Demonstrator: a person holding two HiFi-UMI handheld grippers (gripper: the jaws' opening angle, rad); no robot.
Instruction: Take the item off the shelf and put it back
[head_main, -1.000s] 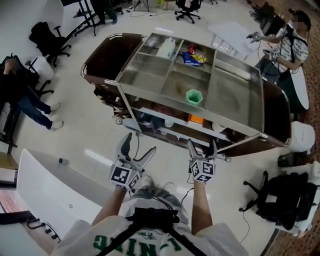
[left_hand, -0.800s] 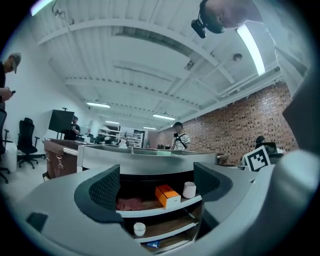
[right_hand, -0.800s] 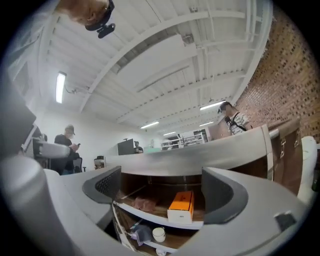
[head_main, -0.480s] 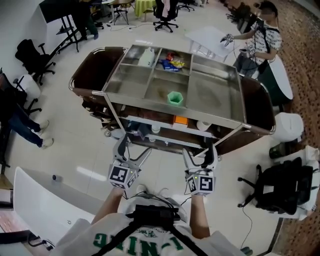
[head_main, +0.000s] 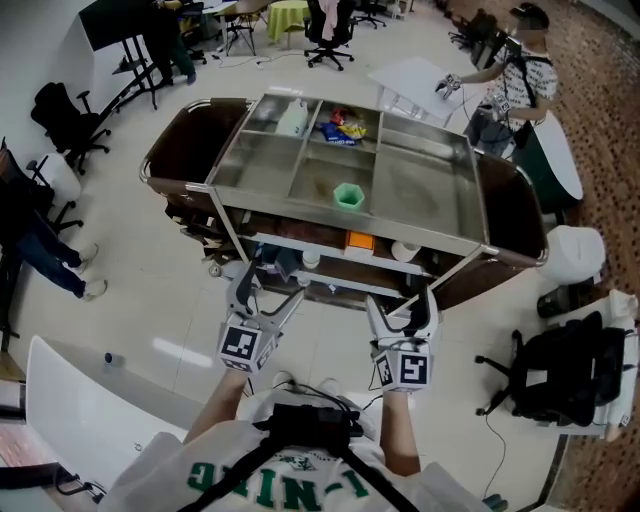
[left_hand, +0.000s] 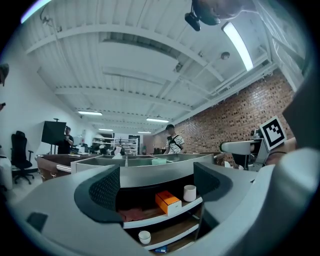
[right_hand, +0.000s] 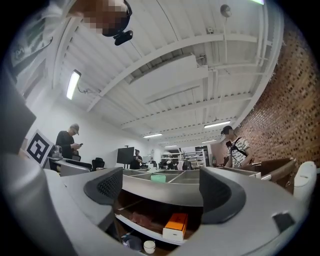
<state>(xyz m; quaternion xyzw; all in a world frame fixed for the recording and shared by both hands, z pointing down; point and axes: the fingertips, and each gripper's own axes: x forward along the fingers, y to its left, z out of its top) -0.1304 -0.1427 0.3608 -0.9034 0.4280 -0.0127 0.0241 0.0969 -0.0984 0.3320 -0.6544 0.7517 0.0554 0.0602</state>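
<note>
While both grippers face the steel cart (head_main: 420, 190), the orange box (head_main: 360, 240) sits untouched on its middle shelf. Left gripper (head_main: 267, 290) spread, empty. Right gripper (head_main: 402, 305) jaws have just been narrowing, nothing between them; likely pre-sizing for the box.

We note a black office chair (head_main: 62, 112) at ten o'clock and a standing person (head_main: 520, 75) in a patterned shirt at one o'clock. A second black chair (head_main: 565, 385) stands at four o'clock. A white table (head_main: 90, 410) lies at eight o'clock.
</note>
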